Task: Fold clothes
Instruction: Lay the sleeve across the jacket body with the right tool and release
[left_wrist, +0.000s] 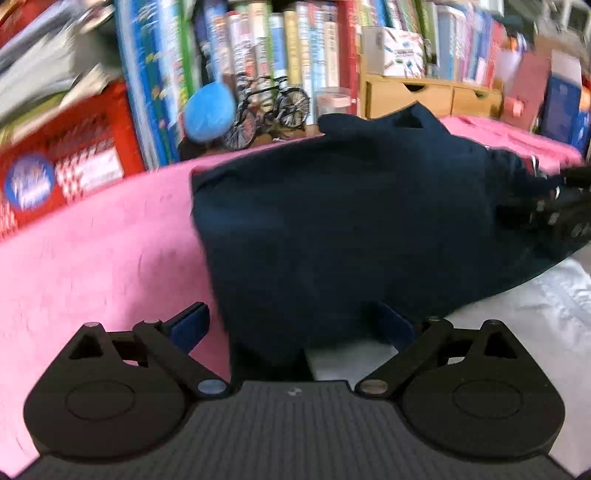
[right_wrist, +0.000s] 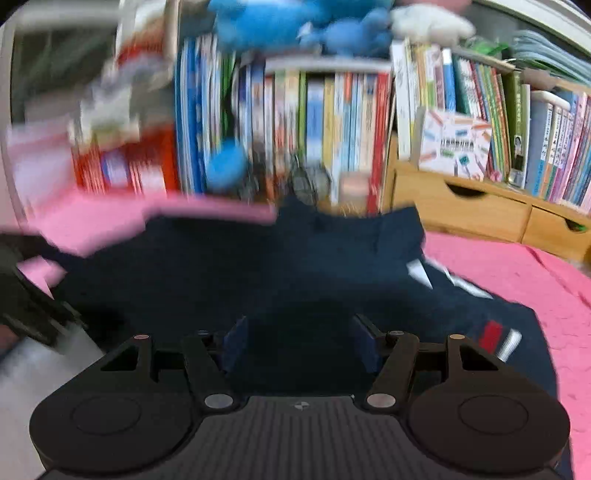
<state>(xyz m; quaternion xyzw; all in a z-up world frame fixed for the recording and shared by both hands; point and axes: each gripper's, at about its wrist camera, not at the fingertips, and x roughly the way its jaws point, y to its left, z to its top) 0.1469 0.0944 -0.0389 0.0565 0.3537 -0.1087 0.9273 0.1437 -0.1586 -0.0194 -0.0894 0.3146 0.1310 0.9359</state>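
Navy garment (left_wrist: 332, 221) lies between the spread left tool (left_wrist: 295, 325) fingers

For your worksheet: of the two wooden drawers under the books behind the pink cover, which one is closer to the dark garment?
The left drawer: its front sits just behind the navy garment, while the right drawer lies further along the unit.

My left hand-held gripper (left_wrist: 297, 325) points forward and downward, its two blue-padded fingers (left_wrist: 192, 325) spread wide, one out to the left and the other far to the right. Nothing is pinched between the pads. My right hand-held gripper (right_wrist: 301, 345) tilts downward too, its jaws about half apart, with no grip showing between the pads (right_wrist: 236, 343). In the left wrist view, the right hand-held gripper appears as a blurred dark shape at the right edge.
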